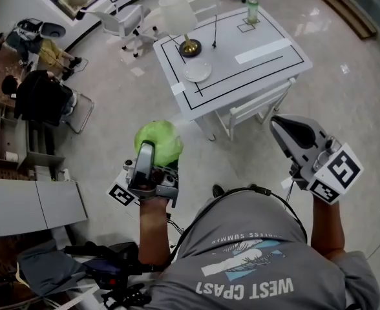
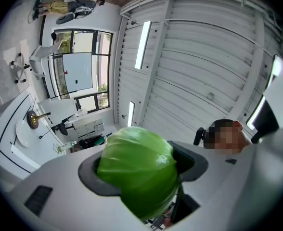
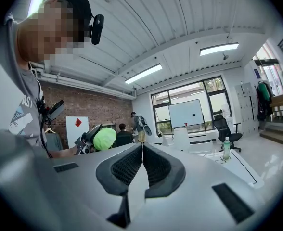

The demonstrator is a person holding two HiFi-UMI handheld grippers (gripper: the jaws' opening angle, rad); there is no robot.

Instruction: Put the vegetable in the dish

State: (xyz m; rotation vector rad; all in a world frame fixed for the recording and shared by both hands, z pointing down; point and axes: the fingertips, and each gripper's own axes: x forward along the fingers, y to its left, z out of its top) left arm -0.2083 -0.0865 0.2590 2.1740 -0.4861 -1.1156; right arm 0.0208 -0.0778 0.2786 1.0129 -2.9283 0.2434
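Observation:
My left gripper (image 1: pixel 152 152) is shut on a round green cabbage (image 1: pixel 159 141), held up in the air well short of the table. The cabbage (image 2: pixel 139 170) fills the space between the jaws in the left gripper view, and it shows small at the left (image 3: pixel 104 138) in the right gripper view. The white dish (image 1: pixel 198 71) lies on the white table (image 1: pixel 267 63) near its left end; the dish (image 2: pixel 21 133) appears at the far left edge of the left gripper view. My right gripper (image 1: pixel 275 125) is raised at the right, its jaws pressed together and empty (image 3: pixel 142 150).
On the table stand a lamp with a white shade (image 1: pixel 179 15), a green-capped bottle (image 1: pixel 253 8) and a white strip (image 1: pixel 263 50). A white chair (image 1: pixel 254 108) is tucked under the near side. Seated people (image 1: pixel 41 95) and shelving are at the far left.

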